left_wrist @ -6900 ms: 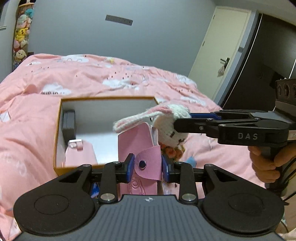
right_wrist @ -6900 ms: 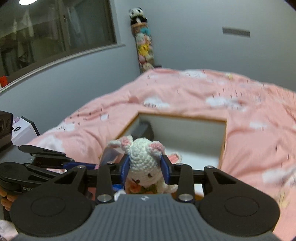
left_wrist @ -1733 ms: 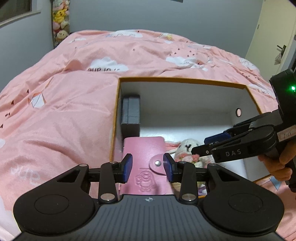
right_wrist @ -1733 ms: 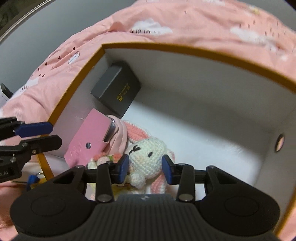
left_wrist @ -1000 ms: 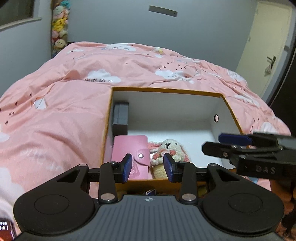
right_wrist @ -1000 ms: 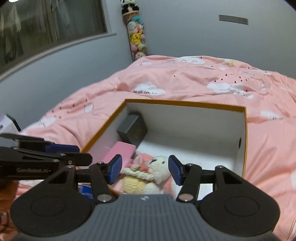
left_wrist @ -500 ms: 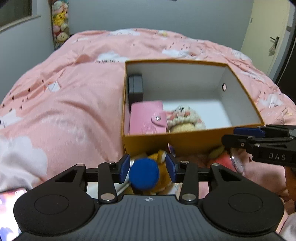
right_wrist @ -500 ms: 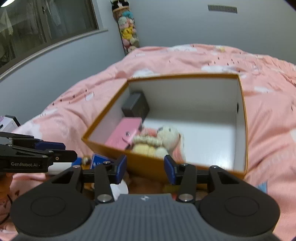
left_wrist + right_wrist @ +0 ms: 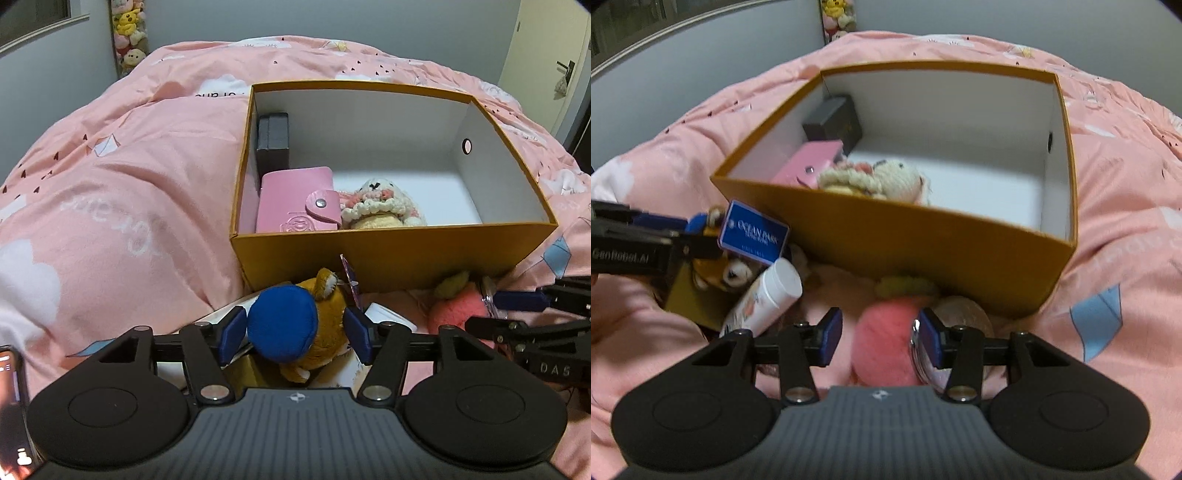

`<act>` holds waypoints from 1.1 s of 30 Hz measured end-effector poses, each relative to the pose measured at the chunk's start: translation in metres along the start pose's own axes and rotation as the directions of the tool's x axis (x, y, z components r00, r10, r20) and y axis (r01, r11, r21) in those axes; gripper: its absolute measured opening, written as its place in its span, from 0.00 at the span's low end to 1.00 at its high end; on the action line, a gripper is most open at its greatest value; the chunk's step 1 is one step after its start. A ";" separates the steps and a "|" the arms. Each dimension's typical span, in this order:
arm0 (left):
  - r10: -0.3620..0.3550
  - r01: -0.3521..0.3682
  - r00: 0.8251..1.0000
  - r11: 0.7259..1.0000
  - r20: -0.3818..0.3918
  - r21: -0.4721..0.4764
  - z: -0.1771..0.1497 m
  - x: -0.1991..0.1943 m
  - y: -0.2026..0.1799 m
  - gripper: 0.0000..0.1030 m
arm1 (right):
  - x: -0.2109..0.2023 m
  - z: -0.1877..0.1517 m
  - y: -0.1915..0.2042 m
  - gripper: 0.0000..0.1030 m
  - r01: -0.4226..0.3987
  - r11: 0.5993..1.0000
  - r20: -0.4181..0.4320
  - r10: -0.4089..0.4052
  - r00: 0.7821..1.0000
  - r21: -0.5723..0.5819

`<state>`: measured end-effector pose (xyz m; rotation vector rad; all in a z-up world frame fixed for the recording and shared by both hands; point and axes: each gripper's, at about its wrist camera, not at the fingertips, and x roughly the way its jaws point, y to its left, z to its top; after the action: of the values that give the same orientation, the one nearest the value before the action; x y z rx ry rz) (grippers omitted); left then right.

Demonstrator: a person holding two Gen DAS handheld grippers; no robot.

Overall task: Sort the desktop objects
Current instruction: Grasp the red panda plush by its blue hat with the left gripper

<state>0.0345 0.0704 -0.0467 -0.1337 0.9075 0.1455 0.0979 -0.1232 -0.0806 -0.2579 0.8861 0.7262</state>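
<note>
A bed (image 9: 129, 177) under a pink quilt printed with white clouds and small dark marks carries everything. An open orange box (image 9: 388, 251) with white inner walls sits on the quilt. Crowded just before its near wall lie a brown plush toy with a blue cap (image 9: 295, 332) and a blue tag (image 9: 753, 232), a white tube (image 9: 764, 299) tilted against it, a pink plush fruit with a yellowish top (image 9: 886, 343), and a clear round item (image 9: 964, 314) beside the fruit, too blurred to identify.
</note>
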 end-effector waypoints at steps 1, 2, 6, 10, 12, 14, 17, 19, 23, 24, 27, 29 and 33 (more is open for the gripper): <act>-0.004 0.004 1.000 1.000 0.001 -0.003 0.000 0.002 0.000 0.66 | 0.000 -0.001 -0.001 0.48 0.000 1.000 -0.002 0.000 1.000 0.004; -0.010 0.010 1.000 1.000 -0.001 -0.007 0.000 0.004 0.001 0.66 | 0.000 -0.001 -0.001 0.48 0.001 1.000 -0.001 -0.001 1.000 0.005; -0.021 0.021 1.000 1.000 0.001 -0.012 -0.002 0.007 -0.001 0.66 | 0.001 0.000 0.001 0.48 -0.001 1.000 0.000 0.001 1.000 -0.004; -0.016 0.016 0.999 1.000 0.040 0.010 -0.003 0.003 -0.006 0.52 | 0.001 0.000 0.003 0.48 0.002 1.000 0.002 -0.002 1.000 -0.015; -0.026 0.025 0.998 1.000 0.059 0.012 -0.003 -0.003 -0.006 0.42 | 0.001 0.000 0.002 0.48 0.000 1.000 0.005 0.000 1.000 -0.009; -0.033 0.033 0.997 0.999 0.065 0.006 -0.002 -0.006 -0.005 0.37 | 0.001 0.000 0.001 0.48 0.002 1.000 0.008 -0.002 1.000 0.001; -0.063 0.064 0.996 0.998 0.067 -0.010 0.000 -0.013 -0.001 0.31 | 0.000 0.000 -0.002 0.47 0.003 1.000 0.012 -0.003 1.000 0.012; -0.087 0.088 0.994 0.996 0.067 -0.020 0.002 -0.020 0.001 0.27 | -0.001 0.000 -0.002 0.47 0.004 1.000 0.013 -0.004 1.000 0.018; -0.115 0.116 0.989 0.993 0.087 -0.008 0.010 -0.042 0.001 0.24 | -0.002 0.000 -0.004 0.48 0.006 1.000 0.018 -0.006 1.000 0.025; -0.117 0.118 0.989 0.993 0.095 0.002 0.012 -0.049 0.001 0.24 | -0.002 0.001 -0.004 0.48 0.006 1.000 0.019 -0.007 1.000 0.027; -0.144 0.141 0.983 0.989 0.114 0.031 0.018 -0.071 0.000 0.23 | -0.002 0.001 -0.005 0.47 0.007 0.999 0.021 -0.007 1.000 0.031; -0.165 0.160 0.980 0.985 0.107 0.058 0.024 -0.085 -0.002 0.24 | -0.002 0.001 -0.005 0.47 0.008 0.999 0.023 -0.008 1.000 0.032; -0.190 0.181 0.979 0.977 0.072 0.109 0.027 -0.100 -0.009 0.24 | -0.004 0.001 -0.006 0.47 0.011 0.999 0.030 -0.012 0.999 0.032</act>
<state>-0.0033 0.0595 0.0494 -0.1164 0.8138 -0.0686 0.1003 -0.1289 -0.0773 -0.2231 0.8667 0.7028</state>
